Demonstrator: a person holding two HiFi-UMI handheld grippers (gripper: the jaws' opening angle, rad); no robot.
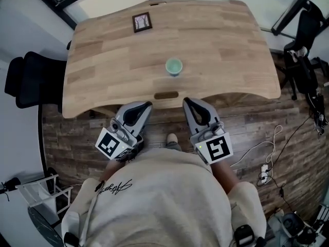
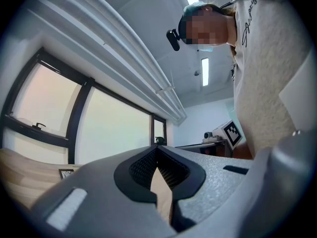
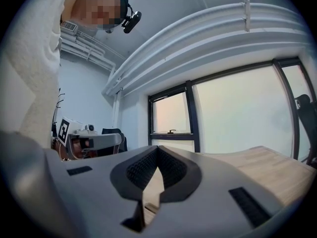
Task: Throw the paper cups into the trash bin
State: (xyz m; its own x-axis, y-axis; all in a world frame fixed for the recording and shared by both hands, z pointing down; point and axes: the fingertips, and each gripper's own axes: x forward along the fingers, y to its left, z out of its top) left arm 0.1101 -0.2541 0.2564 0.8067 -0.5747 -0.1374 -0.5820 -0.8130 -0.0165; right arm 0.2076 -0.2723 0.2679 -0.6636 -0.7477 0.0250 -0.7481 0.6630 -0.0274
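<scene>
one cup stands upright on the table, mouth up, near the middle and a little toward the near edge, well apart from both grippers. whether anything is inside it is too small to tell. no second cup shows, and no bin can be made out for certain in any view.

the left gripper and right gripper hang side by side just over the table's near edge, pointing toward the cup. each has its jaws pressed together at the tips with nothing between them; only bare wood shows through the slit behind the pads.

the cup looks like thin paper, so it is probably very light and easy to tip or push along the smooth wood if nudged by a closed tip. its wall should dent under a hard squeeze, while the rolled rim is likely the stiffest part. a sound hold would be across the body just under the rim, or one jaw inside and one outside the lip, closed gently. either gripper must first spread its jaws wider than the cup before reaching in.
</scene>
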